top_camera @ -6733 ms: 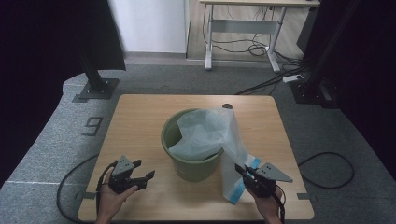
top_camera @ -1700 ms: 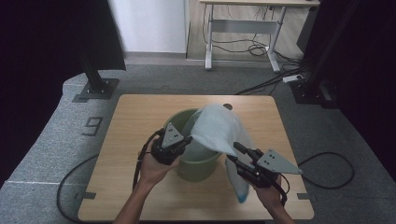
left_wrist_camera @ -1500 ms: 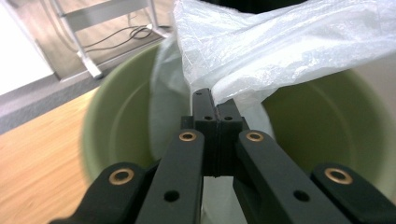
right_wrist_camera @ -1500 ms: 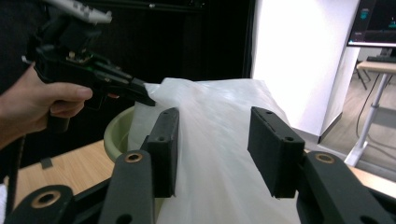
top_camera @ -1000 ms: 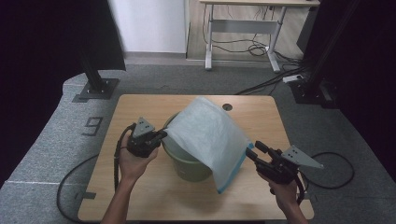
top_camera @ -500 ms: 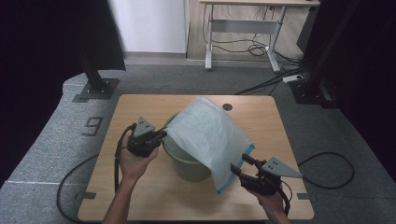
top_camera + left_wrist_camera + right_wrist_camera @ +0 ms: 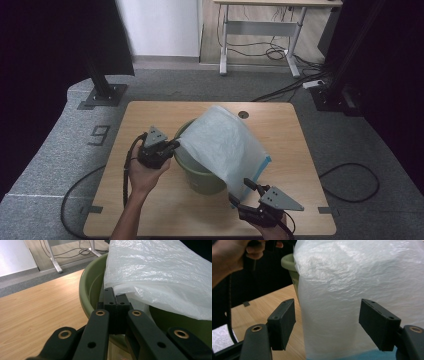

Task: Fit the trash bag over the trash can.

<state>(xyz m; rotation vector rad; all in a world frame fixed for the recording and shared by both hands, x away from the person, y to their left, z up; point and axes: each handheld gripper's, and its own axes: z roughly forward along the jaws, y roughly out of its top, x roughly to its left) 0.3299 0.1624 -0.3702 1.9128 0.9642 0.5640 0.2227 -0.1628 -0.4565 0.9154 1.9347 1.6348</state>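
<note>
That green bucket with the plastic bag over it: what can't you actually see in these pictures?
- Inside of the green bucket: covered by the white plastic bag in the high view.
- Bag's edge in the left gripper: hidden behind the shut jaws in the left gripper view.
- Bag's blue bottom strip: cut off by the lower edge of the right gripper view, between the right gripper jaws.

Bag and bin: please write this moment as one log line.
left gripper: shut on bag | right gripper: open | bag: draped over bin

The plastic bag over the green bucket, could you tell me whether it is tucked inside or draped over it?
Draped: the plastic bag spreads across the bucket, hanging past its near rim onto the table.
</note>
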